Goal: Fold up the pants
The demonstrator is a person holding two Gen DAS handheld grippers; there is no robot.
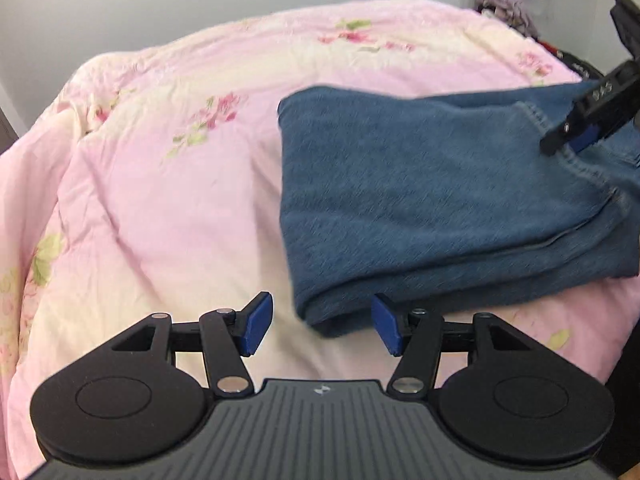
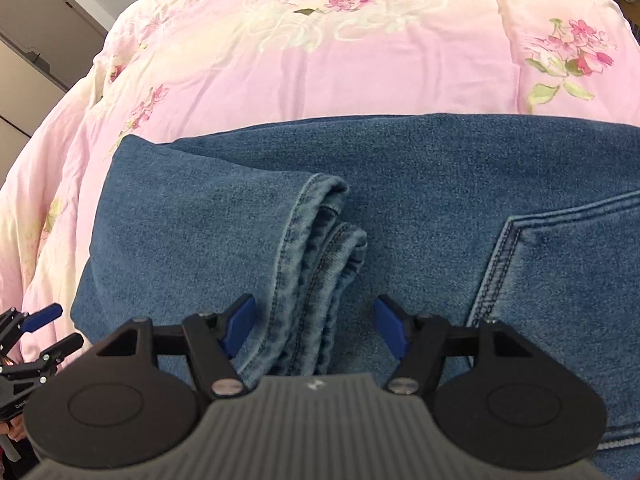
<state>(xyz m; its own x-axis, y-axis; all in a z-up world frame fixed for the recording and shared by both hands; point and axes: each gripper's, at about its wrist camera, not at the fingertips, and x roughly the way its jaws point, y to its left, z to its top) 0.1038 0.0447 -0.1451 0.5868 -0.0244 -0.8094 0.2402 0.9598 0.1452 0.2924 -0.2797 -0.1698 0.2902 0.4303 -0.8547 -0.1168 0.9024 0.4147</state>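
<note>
Blue jeans (image 1: pixel 420 200) lie folded over on a pink floral quilt (image 1: pixel 160 200). My left gripper (image 1: pixel 322 328) is open just in front of the fold's near left corner, with nothing pinched between its blue pads. My right gripper (image 1: pixel 568 142) hovers over the stitched hem end at the right. In the right wrist view the jeans (image 2: pixel 200 220) fill the lower half. The leg hems (image 2: pixel 320 232) lie on the seat part beside a back pocket (image 2: pixel 560 280). My right gripper (image 2: pixel 314 328) is open above those hems, pads apart from the cloth. My left gripper (image 2: pixel 56 330) shows at the lower left edge.
The quilt (image 2: pixel 360 60) spreads wrinkled to the left of the jeans and beyond them. A grey cabinet (image 2: pixel 36 40) stands past the bed's left side. A heap of clothes (image 1: pixel 504 4) sits at the far right corner by the wall.
</note>
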